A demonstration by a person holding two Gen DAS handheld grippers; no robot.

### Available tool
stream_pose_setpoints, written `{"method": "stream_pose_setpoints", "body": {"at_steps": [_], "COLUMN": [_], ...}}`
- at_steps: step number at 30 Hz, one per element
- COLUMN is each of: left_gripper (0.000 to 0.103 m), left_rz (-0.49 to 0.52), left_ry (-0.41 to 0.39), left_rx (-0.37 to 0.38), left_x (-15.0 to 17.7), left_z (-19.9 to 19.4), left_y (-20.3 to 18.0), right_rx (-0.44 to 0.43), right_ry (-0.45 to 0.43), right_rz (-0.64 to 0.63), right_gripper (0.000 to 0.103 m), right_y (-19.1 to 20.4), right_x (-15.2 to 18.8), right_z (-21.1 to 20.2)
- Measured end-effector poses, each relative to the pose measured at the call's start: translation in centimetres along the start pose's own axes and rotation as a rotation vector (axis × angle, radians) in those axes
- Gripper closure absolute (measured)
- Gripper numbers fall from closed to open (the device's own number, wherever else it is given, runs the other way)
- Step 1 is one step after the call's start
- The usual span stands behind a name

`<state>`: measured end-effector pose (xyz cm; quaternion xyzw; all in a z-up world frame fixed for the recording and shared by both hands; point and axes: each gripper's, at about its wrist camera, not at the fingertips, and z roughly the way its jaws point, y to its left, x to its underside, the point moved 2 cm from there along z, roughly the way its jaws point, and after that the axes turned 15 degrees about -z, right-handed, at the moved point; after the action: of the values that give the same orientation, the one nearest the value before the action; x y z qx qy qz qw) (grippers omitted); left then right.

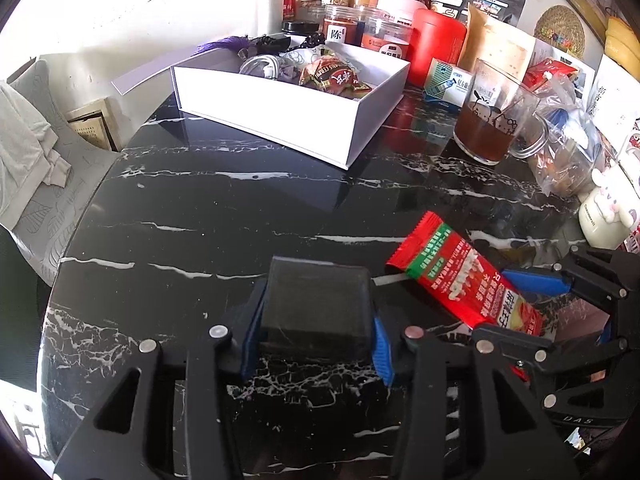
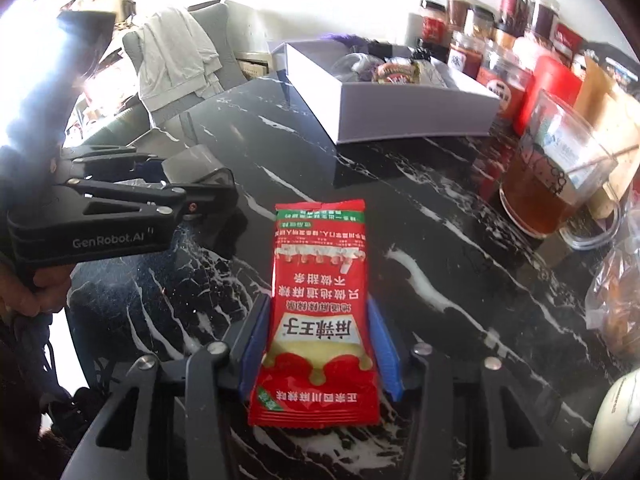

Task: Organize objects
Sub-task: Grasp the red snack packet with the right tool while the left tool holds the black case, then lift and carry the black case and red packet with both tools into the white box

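Both claws are loaded. Your left claw point(image 1: 316, 330) is pinching a dark block point(image 1: 316, 306) between its blue pads; your right claw point(image 2: 318, 354) is pinching the lower part of a red snack packet point(image 2: 320, 300), which juts forward over the desk point(image 1: 200, 200). The white box point(image 1: 280, 108), the likely destination, sits beyond both claws and already holds a wrapped sweet point(image 1: 334, 76) and coiled cables point(image 1: 260, 66) at its far end.

Risks from here:

1. Packet slip. The foil wrapper is limp and slick, and held at one end only. A fast swing toward the white box could let it droop, catch the near wall and pull free.
2. Glass strike. A glass of brown liquid point(image 2: 556, 176) with a stick standing in it sits just right of the white box. A wide right-hand approach could tip it and flood the desk.
3. Claw collision. Both claws are close together short of the white box; deliver one item at a time.
4. Block grip. Its material is hard to judge from the left wrist view; it may be smooth, so avoid tilting it.
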<state>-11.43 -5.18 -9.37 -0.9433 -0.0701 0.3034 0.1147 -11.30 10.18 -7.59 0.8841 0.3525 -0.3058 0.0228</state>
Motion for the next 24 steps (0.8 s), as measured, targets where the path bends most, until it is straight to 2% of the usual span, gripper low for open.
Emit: {"method": "stream_pose_setpoints", "body": {"at_steps": [6,13,24], "left_gripper": [0.061,0.061,0.061], "left_rz": [-0.008,-0.011,0.018], "left_ry": [0.03,0.022,-0.013], "left_rx": [-0.009,-0.031,-0.043], "left_x": [0.4,0.7,1.0], "left_z": [-0.4,-2.4,-6.9], "left_y": [-0.1,-0.2,-2.3], "right_rx": [0.003,-0.008,0.015], "right_ry": [-0.006,-0.014,-0.074], "right_rz": [0.002,0.027,0.022], "right_gripper": [0.058,0.059,0.059], "right_y": [0.2,0.1,0.3], "right_x": [0.0,0.1,0.0], "right_z": [-0.2,-1.0,-5.4]}}
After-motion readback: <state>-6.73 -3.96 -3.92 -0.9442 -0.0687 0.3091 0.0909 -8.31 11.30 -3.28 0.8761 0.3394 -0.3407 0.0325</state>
